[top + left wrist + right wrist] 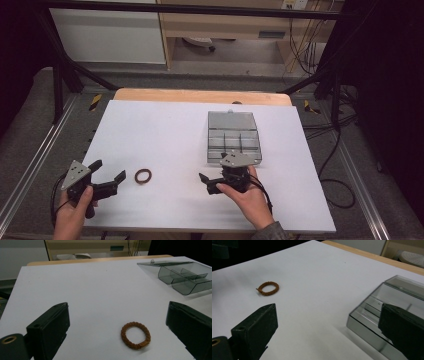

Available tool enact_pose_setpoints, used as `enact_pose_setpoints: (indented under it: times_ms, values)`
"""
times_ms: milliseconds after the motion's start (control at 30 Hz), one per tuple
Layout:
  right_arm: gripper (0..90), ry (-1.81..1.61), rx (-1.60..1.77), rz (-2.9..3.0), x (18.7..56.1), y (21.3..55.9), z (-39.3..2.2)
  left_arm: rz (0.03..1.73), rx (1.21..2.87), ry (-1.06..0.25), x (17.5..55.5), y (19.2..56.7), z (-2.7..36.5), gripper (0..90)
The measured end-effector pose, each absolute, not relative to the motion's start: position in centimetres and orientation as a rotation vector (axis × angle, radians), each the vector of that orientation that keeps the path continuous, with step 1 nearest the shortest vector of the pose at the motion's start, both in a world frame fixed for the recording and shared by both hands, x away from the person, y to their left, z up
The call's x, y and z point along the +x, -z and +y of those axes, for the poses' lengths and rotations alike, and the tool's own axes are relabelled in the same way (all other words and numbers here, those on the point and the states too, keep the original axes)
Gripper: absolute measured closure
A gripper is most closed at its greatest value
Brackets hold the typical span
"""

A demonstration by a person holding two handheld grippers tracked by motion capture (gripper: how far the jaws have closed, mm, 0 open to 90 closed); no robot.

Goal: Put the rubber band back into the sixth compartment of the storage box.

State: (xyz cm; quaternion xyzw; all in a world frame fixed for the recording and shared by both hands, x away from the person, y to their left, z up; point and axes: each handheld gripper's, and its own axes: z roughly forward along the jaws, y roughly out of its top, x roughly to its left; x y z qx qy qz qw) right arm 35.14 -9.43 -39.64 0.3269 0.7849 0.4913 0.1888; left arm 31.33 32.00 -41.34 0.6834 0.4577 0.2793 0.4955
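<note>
At the near left of the white table, the left gripper sat with its jaws spread wide and nothing between them. Just beyond its tips lay a brown braided ring flat on the surface. The right gripper, jaws likewise apart and empty, rested beside a clear compartment box, lid open.

White table, wooden edge, floor cables.
</note>
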Motion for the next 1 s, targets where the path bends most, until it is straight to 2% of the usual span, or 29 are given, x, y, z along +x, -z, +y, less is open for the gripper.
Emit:
enact_pose_setpoints:
  times_ms: [433, 1000]
  values:
    - [3.2, -1.375, 0.861, 2.293, 36.6, 39.3, -3.6, 1.121, 1.657, -0.693, 31.3, 41.3, 32.3, 5.4]
    - [6.3, -1.371, 0.809, 2.349, 37.2, 39.4, -0.1, 1.139, 1.647, -0.696, 31.4, 41.3, 32.7, 5.2]
